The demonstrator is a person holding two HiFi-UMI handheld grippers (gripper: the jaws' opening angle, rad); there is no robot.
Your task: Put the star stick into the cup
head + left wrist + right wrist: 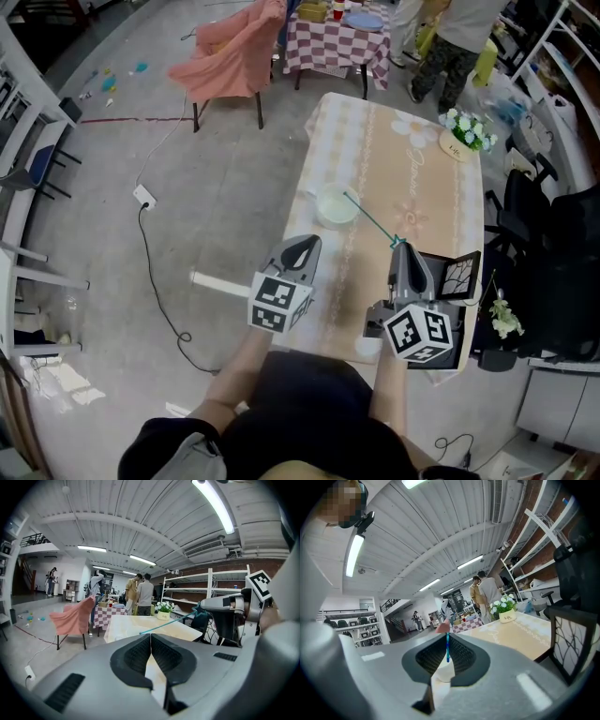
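Beige-clothed table [431, 178] in an open workshop. The right tool [398, 253] is pinching the star stick [370, 217] at its star end, the thin teal shaft pointing toward the white cup [335, 206]. The left tool [305, 248] is hovering, pressed together and empty. The stick is probably handling as light, slender and springy, so gripping near the star is leaving the tip free to waver.
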